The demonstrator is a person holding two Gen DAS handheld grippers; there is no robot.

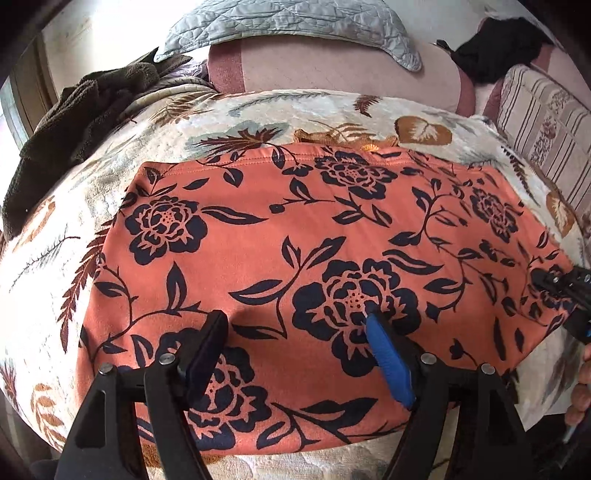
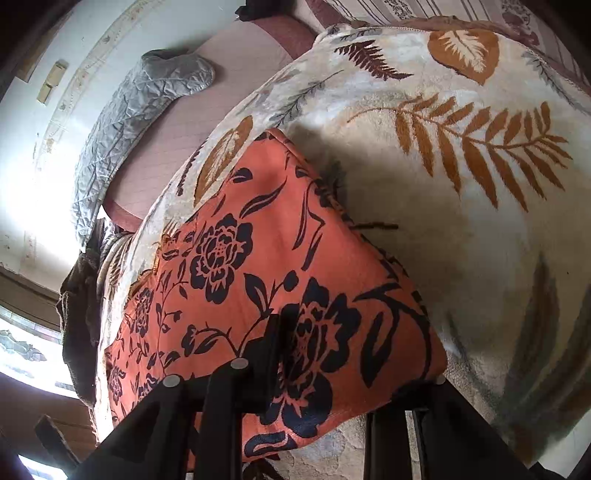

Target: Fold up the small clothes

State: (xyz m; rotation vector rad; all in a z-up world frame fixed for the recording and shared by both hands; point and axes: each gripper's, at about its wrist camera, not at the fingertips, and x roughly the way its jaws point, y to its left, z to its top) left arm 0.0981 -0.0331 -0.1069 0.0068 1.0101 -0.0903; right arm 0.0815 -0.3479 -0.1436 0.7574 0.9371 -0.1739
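We see a cream plush blanket [image 1: 122,177] printed with brown ferns and leaves spread over the bed. Beyond it lies a pale pink sheet [image 1: 332,70] under a grey quilted cover [image 1: 280,22]. A dark brown towel [image 1: 70,122] is heaped at the left edge, a black garment [image 1: 495,48] far right, beside a striped cushion [image 1: 543,118].

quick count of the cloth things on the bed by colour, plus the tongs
orange flowered cloth: 1
cream leaf-print blanket: 1
grey quilted cover: 1
dark brown towel: 1
black garment: 1
striped cushion: 1
tongs: 2, left tongs and right tongs
total: 8
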